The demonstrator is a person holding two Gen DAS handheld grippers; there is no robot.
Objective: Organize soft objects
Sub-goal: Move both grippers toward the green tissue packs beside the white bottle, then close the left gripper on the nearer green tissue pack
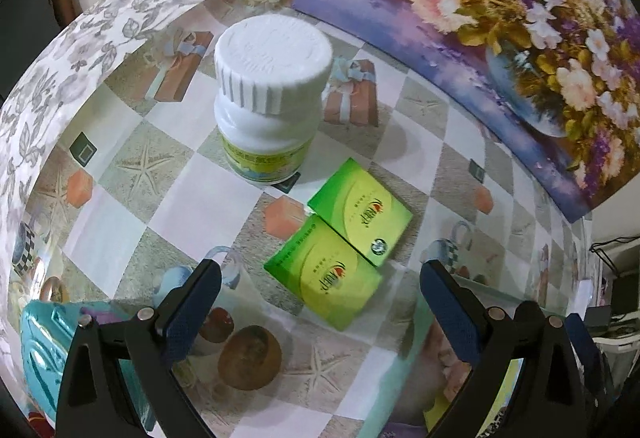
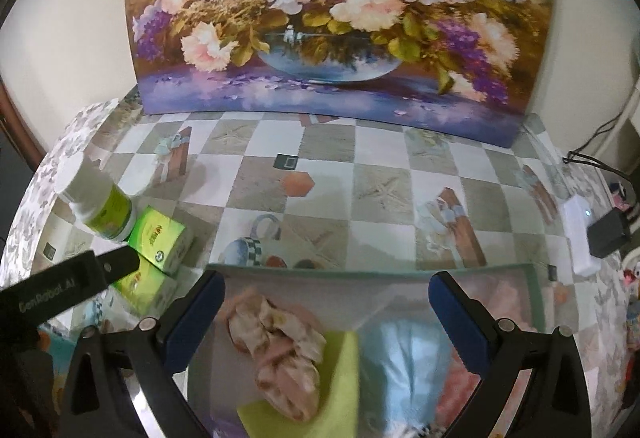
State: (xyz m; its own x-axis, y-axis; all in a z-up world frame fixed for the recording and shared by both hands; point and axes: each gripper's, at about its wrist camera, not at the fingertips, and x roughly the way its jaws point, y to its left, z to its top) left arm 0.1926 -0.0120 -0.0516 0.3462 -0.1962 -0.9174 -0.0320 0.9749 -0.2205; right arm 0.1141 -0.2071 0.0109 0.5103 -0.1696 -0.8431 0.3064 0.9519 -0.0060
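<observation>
On the table [image 1: 168,173] the bottle [image 1: 270,97] stands upright, with two boxes [image 1: 348,234] lying flat just before it to the right, side by side and touching. The painting [image 2: 336,17] stands at the table's back edge against the wall, behind the bottle and boxes. Nearer the front, right of the boxes, a tray [image 2: 532,278] holds a crumpled cloth [image 2: 280,350] on its left, partly on a flat cloth [image 2: 340,390], with another cloth [image 2: 404,358] to the right.
</observation>
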